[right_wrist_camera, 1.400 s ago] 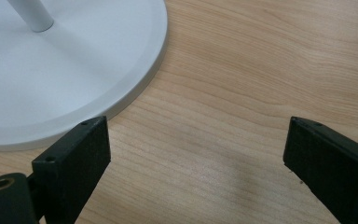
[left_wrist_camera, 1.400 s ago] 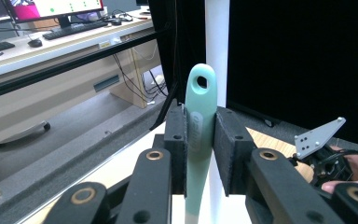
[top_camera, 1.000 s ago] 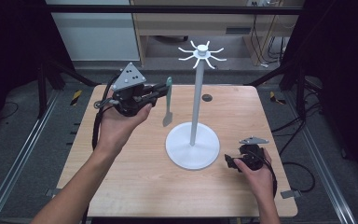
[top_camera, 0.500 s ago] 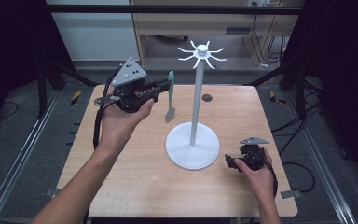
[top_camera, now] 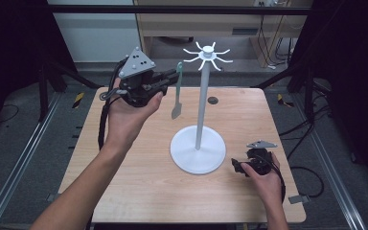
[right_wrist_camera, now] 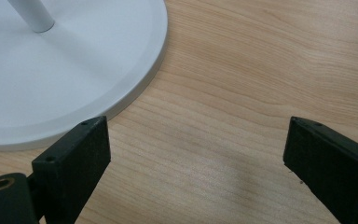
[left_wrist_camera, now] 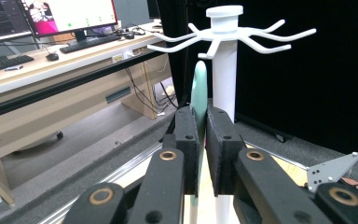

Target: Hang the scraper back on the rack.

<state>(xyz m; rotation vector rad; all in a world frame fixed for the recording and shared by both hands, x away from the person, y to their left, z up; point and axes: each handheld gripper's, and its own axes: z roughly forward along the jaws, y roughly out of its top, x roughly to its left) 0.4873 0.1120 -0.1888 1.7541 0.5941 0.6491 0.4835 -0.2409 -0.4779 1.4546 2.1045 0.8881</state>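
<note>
left hand-held gripper (top_camera: 170, 78) is clamped tight on the top of a thin green spatula (top_camera: 177, 96), hanging just beside the white hook stand (top_camera: 199, 115). looks light, stiff and probably slick, so pinching the flat handle seems right. right hand-held gripper (right_wrist_camera: 196, 172) sits wide open and empty on the counter (top_camera: 139, 187).

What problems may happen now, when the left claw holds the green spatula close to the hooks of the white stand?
1. The left claw grips the green spatula by its thin handle only, so the utensil may swing or slip.
2. The white stand is tall and narrow; a push on its hooks might tip it.
3. The right claw is open beside the base, not steadying it.
</note>
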